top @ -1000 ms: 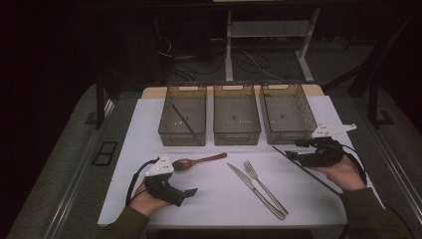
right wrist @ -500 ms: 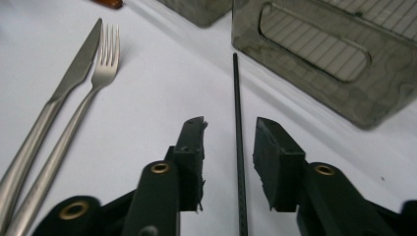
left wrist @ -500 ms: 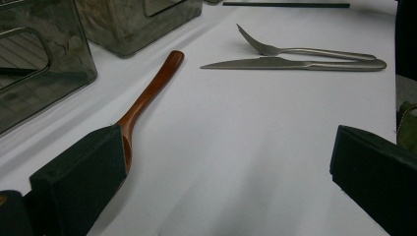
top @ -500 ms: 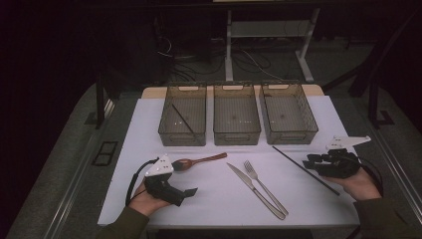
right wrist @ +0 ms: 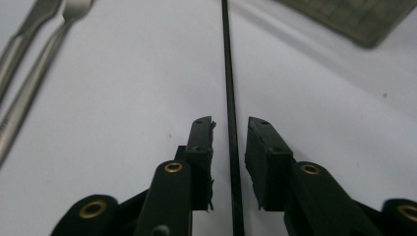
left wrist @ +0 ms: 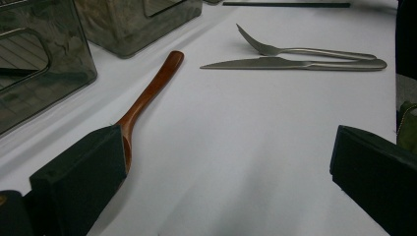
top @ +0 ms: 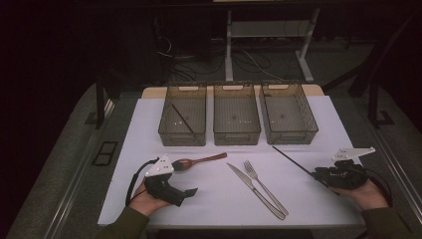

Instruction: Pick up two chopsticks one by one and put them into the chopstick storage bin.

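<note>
A thin black chopstick (top: 293, 162) lies slanted on the white mat at the right. My right gripper (top: 321, 174) is low over its near end. In the right gripper view the chopstick (right wrist: 226, 59) runs between the jaws of my right gripper (right wrist: 231, 130), which have just been closing. A narrow gap stays on each side, so the pads do not press it. My left gripper (top: 181, 181) rests open on the mat. Its left jaw hides the bowl of a wooden spoon (left wrist: 152, 86), and nothing lies between the jaws of my left gripper (left wrist: 228, 147).
A knife (top: 251, 186) and fork (top: 263, 184) lie side by side mid-mat. Three clear bins stand in a row behind: the left bin (top: 182, 137) holds another black chopstick (top: 183, 119), beside the middle bin (top: 236, 134) and right bin (top: 291, 135).
My right gripper has moved right and toward the near edge, sinking to the mat over the chopstick, and its jaws have narrowed. The left hand has kept still.
</note>
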`<state>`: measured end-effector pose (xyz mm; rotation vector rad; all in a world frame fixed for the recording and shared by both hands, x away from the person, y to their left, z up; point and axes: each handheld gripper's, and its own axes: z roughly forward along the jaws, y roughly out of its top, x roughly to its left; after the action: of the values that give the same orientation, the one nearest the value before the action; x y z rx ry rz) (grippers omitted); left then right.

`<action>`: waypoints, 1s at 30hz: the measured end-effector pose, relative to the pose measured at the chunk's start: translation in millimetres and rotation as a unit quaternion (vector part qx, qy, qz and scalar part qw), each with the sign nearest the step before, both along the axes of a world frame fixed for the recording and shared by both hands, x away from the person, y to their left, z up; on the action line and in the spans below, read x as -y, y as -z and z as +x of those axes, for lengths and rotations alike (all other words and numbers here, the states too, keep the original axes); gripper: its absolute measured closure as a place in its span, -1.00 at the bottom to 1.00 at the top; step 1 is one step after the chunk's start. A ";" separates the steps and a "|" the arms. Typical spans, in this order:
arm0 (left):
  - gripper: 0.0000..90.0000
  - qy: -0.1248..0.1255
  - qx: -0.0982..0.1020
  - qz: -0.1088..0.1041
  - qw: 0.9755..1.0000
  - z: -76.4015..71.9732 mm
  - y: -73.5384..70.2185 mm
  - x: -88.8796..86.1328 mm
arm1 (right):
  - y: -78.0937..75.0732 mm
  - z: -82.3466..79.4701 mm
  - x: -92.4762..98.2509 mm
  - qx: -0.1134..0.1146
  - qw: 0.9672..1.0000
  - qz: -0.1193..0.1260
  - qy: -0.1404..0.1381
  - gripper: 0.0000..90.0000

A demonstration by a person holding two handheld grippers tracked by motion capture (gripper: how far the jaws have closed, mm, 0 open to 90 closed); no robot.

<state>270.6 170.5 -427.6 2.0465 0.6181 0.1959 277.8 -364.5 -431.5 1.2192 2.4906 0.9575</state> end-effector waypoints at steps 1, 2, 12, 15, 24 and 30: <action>-1.00 0.000 0.000 0.000 1.000 0.1 0.1 0.1 | 1.9 -0.5 0.7 -0.001 1.000 -0.004 0.003 0.59; -1.00 -0.001 0.000 -0.001 1.000 0.0 0.2 0.2 | 3.6 -0.8 1.3 -0.003 1.000 -0.008 0.003 0.61; -1.00 0.000 0.000 -0.001 1.000 0.1 0.2 0.1 | 9.7 -1.8 2.8 -0.004 0.999 -0.034 -0.001 0.74; -1.00 0.001 0.000 -0.001 1.000 0.0 0.3 0.4 | 9.7 -2.3 1.9 0.001 0.999 -0.042 -0.009 0.78; -1.00 0.002 0.001 0.000 1.000 0.0 0.2 0.6 | 10.3 -1.9 3.5 -0.003 0.999 -0.034 -0.017 0.87; -1.00 0.001 0.000 -0.002 1.000 0.1 0.5 0.9 | 10.7 -0.1 7.9 -0.012 1.000 -0.015 -0.015 0.88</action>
<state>270.7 169.6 -428.1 2.0426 0.6167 0.1923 277.7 -372.3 -442.2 1.1944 2.5382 0.9142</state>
